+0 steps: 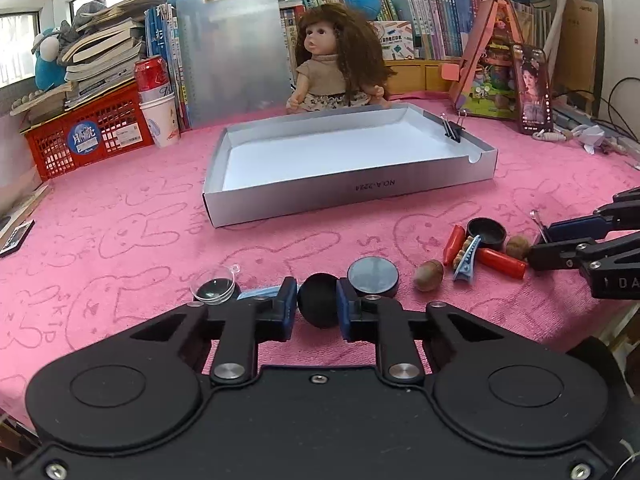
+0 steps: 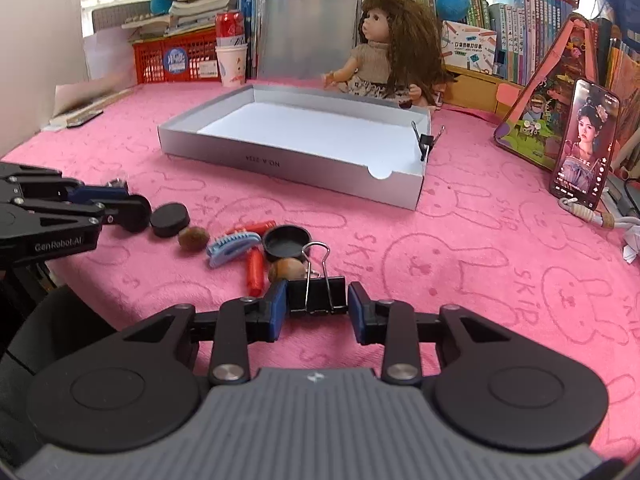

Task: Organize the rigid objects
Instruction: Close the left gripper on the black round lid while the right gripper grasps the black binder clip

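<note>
The left gripper has its blue pads pressed against either side of a black round puck, clamped at the widest part, low over the pink rabbit-print towel. Just beside it lie a clear plastic dome on the left and a black disc with a grey face on the right.

The right gripper brackets a black binder clip; its left pad looks to be touching the clip body, the right pad shows a sliver of gap, so I cannot tell whether the grip is firm yet.

Behind that clip sits the pile: a walnut, a red cylinder, a black shallow cap, a blue hair clip and a second nut. The destination, a silver cardboard box lid with a white floor, stands well apart up the towel, and another binder clip is already pinched on its right wall.

My worry is the puck: curved sides against flat pads could squirt out if it is lifted fast. On the right, the clip's upright wire handles may swing, and a half-closed grasp could drop it or knock the walnut touching its back edge.
</note>
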Motion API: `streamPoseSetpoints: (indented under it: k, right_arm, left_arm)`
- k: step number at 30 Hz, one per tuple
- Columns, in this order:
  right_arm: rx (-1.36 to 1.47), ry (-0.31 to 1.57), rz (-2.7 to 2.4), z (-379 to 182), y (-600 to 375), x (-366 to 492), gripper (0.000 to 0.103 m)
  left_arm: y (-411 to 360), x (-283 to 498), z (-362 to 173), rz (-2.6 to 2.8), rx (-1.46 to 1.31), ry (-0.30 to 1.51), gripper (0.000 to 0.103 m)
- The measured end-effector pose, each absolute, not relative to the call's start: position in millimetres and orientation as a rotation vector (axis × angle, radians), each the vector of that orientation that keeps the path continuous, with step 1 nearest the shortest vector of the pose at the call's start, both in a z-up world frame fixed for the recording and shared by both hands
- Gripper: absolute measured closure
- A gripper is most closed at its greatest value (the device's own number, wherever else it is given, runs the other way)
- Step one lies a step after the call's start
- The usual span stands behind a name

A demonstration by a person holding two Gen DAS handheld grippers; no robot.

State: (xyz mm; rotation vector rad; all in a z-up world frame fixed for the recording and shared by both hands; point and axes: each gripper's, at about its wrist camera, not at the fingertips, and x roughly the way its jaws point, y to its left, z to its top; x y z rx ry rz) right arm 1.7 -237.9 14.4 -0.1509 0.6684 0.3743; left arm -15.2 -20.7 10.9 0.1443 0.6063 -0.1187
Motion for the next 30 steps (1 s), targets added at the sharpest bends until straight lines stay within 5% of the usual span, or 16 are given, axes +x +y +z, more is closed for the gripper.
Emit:
streamPoseSetpoints:
  k: [10,18,30]
  right_arm:
    - [-0.117,0.664,0.324,17.9,-235.1,2.2,0.065]
    - [-0.089,0.669,0.287,15.4,-237.5,3.0,0.064]
    - [-0.075,0.667,0.266,14.1,-238.0,1.8,0.064]
  left_arm:
    - [-22.0,-24.7,11.9,-0.175,0.14,0.605,0.08]
    - [-30.7,-26.6,6.3,-0.115,0.225,0.553,0.064]
    - [-27.2,-22.5,-0.3,-0.128,0.21,0.593,0.064]
